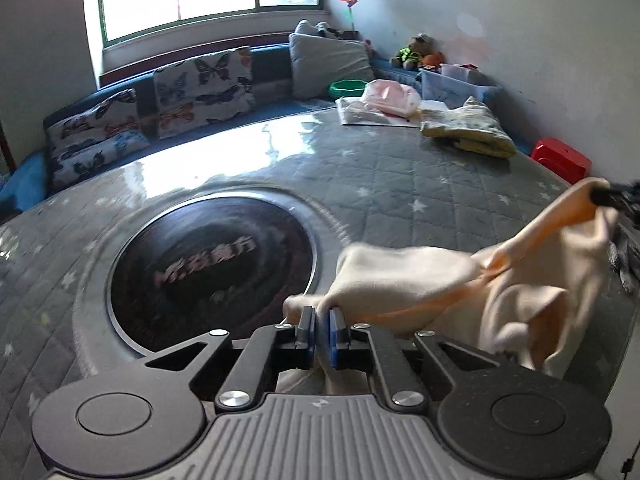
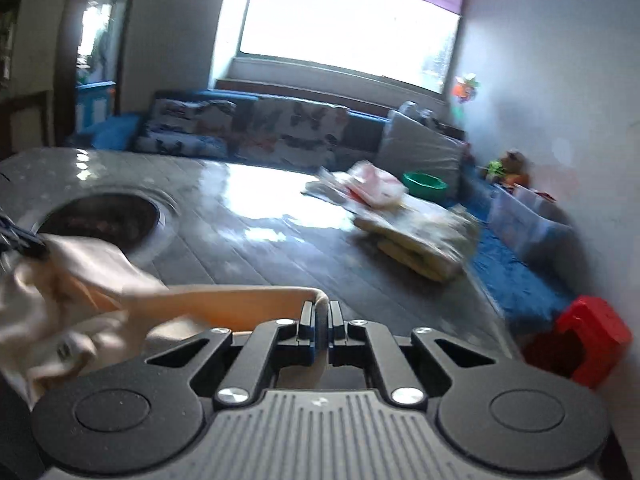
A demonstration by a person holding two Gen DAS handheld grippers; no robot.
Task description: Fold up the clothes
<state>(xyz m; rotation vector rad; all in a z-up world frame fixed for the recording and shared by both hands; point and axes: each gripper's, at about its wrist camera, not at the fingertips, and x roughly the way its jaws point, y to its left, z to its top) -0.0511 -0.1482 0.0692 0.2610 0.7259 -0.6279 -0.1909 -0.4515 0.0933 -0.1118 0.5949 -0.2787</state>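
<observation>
Garment [image 1: 440,280], cream with orange inside, hangs between both grippers above tabletop [image 1: 400,168], bunched, not flat. Left gripper [image 1: 320,318] jaws pinching one edge; right gripper [image 2: 321,312] jaws pinching other edge. Step seems: spreading before fold. Next move probably needs pulling edges apart, lowering cloth flat.

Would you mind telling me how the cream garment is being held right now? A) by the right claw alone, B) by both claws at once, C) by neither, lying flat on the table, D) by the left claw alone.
B: the left claw and the right claw are each shut on an edge of the cream garment, which hangs between them above the table.
</observation>
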